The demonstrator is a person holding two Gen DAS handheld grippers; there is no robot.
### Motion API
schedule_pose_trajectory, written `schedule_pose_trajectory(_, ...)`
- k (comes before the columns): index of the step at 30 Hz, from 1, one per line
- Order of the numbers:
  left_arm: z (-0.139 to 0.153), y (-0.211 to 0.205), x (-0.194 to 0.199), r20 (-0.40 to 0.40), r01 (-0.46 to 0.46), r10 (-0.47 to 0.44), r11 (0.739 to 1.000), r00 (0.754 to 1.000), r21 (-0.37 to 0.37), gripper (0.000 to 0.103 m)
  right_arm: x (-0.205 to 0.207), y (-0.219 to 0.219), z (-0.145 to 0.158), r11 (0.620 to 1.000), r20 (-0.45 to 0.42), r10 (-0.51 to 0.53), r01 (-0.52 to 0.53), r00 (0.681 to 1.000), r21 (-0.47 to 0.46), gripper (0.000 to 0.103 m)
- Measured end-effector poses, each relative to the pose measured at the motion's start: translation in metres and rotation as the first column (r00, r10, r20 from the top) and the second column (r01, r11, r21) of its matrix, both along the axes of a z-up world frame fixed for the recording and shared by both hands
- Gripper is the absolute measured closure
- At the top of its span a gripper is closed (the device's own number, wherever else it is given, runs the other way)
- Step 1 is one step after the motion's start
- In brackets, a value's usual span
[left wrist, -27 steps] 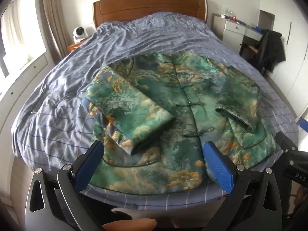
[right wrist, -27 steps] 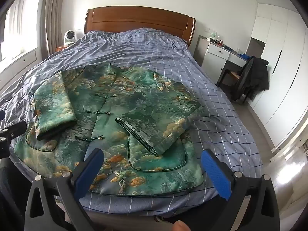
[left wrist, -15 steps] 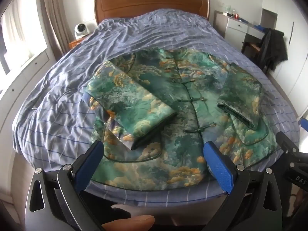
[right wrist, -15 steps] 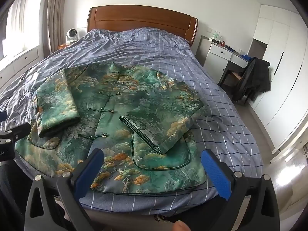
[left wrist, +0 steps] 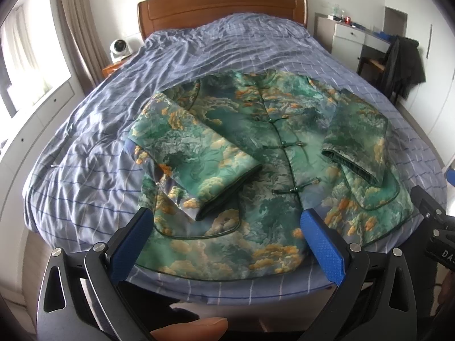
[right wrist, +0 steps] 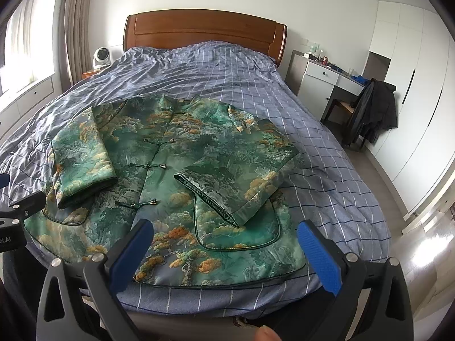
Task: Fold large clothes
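Observation:
A green jacket (left wrist: pixel 284 130) (right wrist: pixel 184 153) with orange cloud patterns and knot buttons lies face up on the bed, hem toward me. Both sleeves are folded in over its front: the left sleeve (left wrist: pixel 193 153) (right wrist: pixel 82 156) and the right sleeve (left wrist: pixel 358 139) (right wrist: pixel 241 176). My left gripper (left wrist: pixel 227 224) hovers open above the hem's left half, blue pads wide apart and nothing between them. My right gripper (right wrist: pixel 224 236) stands open over the hem's right half, also holding nothing. Each gripper's body shows at the edge of the other's view.
The bed (right wrist: pixel 327 170) carries a blue checked cover, with a wooden headboard (right wrist: pixel 204 31) at the far end. A white fan (left wrist: pixel 121 49) sits on a nightstand at the left. A white desk (right wrist: pixel 324 76) and a chair draped with dark clothing (right wrist: pixel 369 110) stand on the right.
Both grippers have drawn back a little from the bed, so the jacket sits slightly lower and farther in each view. The jaws stay wide and the jacket has not moved.

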State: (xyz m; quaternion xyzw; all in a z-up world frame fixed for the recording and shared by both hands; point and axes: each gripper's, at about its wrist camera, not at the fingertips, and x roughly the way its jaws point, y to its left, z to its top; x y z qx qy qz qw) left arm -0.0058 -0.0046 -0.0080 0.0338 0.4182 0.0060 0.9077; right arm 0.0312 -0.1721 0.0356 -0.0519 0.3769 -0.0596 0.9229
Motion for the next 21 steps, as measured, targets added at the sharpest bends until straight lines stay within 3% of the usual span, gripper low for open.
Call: schedule_pose_trajectory(21, -0.0014, 0.0024, -0.0032, -0.005, 0.005, -0.005, 1.0, 1.0, 0.012, 0.0, 0.0037, -0.0005, -0.0079, 1.0, -0.025, -0.023, 0.024, 0.999, 0.009, 0.0)
